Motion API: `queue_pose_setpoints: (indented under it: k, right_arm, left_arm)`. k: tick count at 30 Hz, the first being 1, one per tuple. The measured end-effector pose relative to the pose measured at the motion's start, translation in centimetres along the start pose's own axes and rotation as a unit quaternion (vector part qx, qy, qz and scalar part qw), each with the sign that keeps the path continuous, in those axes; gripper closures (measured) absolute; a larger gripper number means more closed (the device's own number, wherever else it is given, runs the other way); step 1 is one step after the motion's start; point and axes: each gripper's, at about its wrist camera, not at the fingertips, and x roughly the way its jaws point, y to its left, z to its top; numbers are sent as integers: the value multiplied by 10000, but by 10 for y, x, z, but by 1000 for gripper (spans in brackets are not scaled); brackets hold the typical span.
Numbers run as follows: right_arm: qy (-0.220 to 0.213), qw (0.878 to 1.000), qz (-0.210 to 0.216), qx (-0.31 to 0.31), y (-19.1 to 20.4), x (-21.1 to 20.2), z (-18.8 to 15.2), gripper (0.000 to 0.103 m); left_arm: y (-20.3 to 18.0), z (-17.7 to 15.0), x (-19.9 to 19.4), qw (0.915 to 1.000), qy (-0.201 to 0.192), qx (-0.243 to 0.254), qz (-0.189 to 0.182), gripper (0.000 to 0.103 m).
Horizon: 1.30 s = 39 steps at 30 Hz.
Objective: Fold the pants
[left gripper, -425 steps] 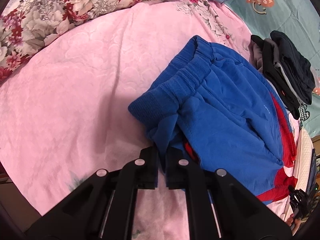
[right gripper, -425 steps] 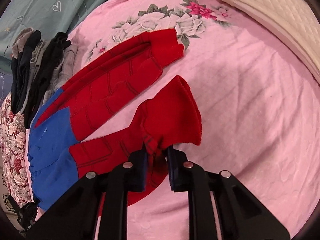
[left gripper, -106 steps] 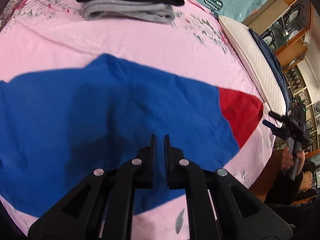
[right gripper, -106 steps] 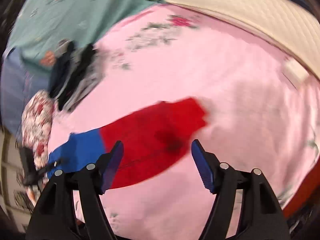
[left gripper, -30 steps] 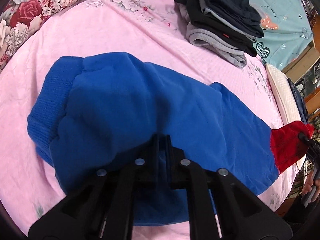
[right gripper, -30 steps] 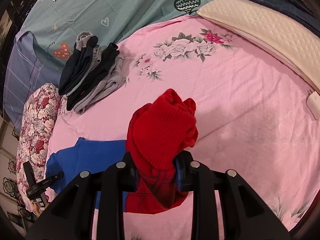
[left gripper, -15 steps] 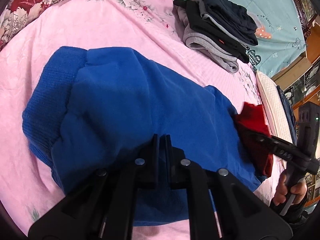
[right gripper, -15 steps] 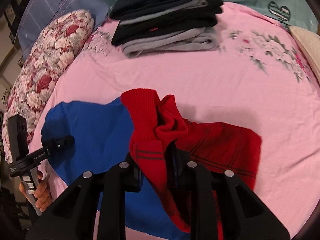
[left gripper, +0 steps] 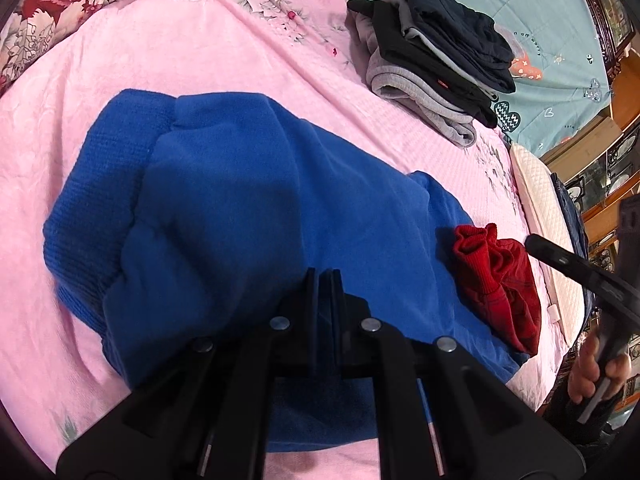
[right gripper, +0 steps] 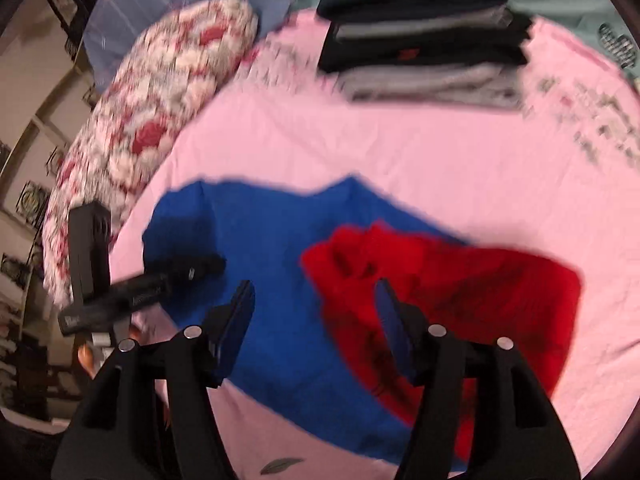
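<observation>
Blue-and-red pants [left gripper: 248, 216] on pink bed [left gripper: 208, 48], red legs bunched over blue seat, left gripper [left gripper: 323, 280] fingers clamped on blue fabric, right gripper [right gripper: 314, 320] fingers apart above pants, folded clothes stack [left gripper: 436, 60] beyond pants.

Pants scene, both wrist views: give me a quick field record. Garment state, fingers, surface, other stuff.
garment: pants, blue upper part with red legs
garment state: lying on the bed, red leg ends folded back onto the blue part
left gripper: fingers closed, resting on the blue fabric; a pinch of cloth cannot be confirmed
right gripper: fingers open, above the red cuffs, holding nothing
surface: pink bedspread
other items: stack of folded dark and grey clothes; floral pillow
image quality: right wrist view is motion-blurred
</observation>
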Motion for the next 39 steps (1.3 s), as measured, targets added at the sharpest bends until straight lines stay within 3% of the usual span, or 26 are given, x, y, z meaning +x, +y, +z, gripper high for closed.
queue_pose_setpoints:
  k: [1,2,7,9,11,14,16,18,20,21,23,27,34,39]
  right_arm:
    - [-4,9998,-181,78,-9,4,3,85]
    - [39,9996,-203,168,-15,10,5,90]
    - [671,9967,-70,440,-33,65,-5,91]
    - [606,9974,-113,375,-30,62,-5,92]
    - [576,9967,147,558,-36,45,-1,91]
    - [123,9969,239,740,-50,5,-10,83]
    - [-199,9961,74,858,-64,-28,-22,54]
    - [-312,9941,-1,1043,-75,-48,-33,49]
    - [-298,9906,24,1335,-93,-64,-50,44]
    - [-295,9885,67,1481,-102,-70,-58,40]
    - [-311,9858,141,1646,-114,-76,-73,39]
    - [-345,9830,240,1790,-124,-78,-87,39]
    - [-230,9833,525,1729,-124,-75,-96,39]
    - [-335,9821,535,1776,-128,-84,-103,39]
  left_arm:
    - [0,0,0,10000,2,-5,-3,95]
    - [0,0,0,10000,2,-6,-5,95]
    - [1,1,1,10000,33,-33,-3,95]
    - [1,0,-1,10000,18,-64,-47,95]
    - [2,-1,-2,9999,4,-78,-89,95]
    - [0,-3,-5,10000,-4,-40,-30,95]
    - [1,-3,-14,9999,-11,-134,-38,93]
    - [5,-4,-46,9989,-307,-299,-206,75]
    - [10,-6,-90,9951,-849,-513,-6,24]
    - [14,-7,-110,9916,-1064,-674,288,20]
    - [26,-7,-131,9875,-999,-1044,630,20]
    - [46,-22,-132,9827,-512,-1777,-112,20]
    - [44,-30,-86,9781,159,-2067,167,22]
    - [46,-23,-64,9761,277,-2136,272,22]
